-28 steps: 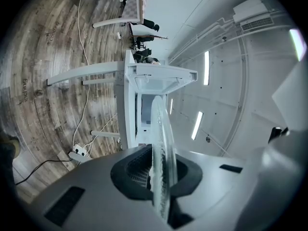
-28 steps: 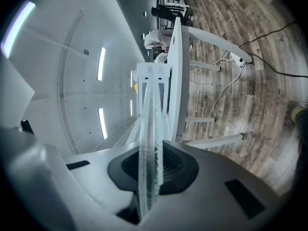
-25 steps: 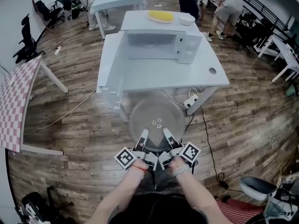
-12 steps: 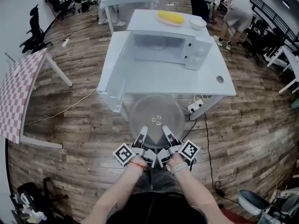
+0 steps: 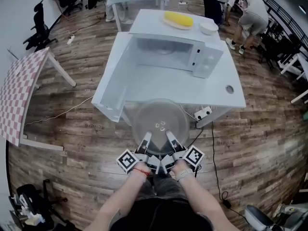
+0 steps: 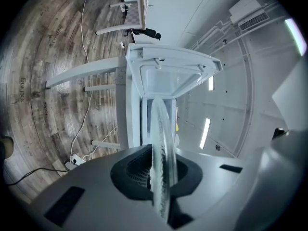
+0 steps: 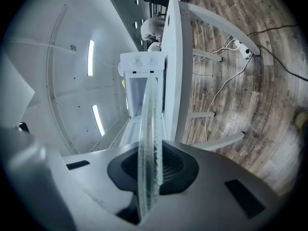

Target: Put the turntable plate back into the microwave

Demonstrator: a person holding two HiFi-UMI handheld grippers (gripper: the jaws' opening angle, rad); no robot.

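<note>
The glass turntable plate (image 5: 160,121) looks hard, smooth and slippery, likely heavy, and it could break if dropped. The left tongs (image 5: 146,139) and right tongs (image 5: 170,137) each pinch its near rim (at 6 o'clock), holding it flat by the counter (image 5: 211,88) edge. The open microwave (image 5: 166,52) waits at 12 o'clock, with its door (image 5: 109,83) out at 10 o'clock.

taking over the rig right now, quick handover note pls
Left gripper: shut on the turntable plate, at its near rim.
Right gripper: shut on the same rim, beside the left.
Plate: held roughly level in front of the table, outside the microwave; its door stands open.
Done: plate lifted.
Left: carry it into the cavity, set it down, release.
</note>
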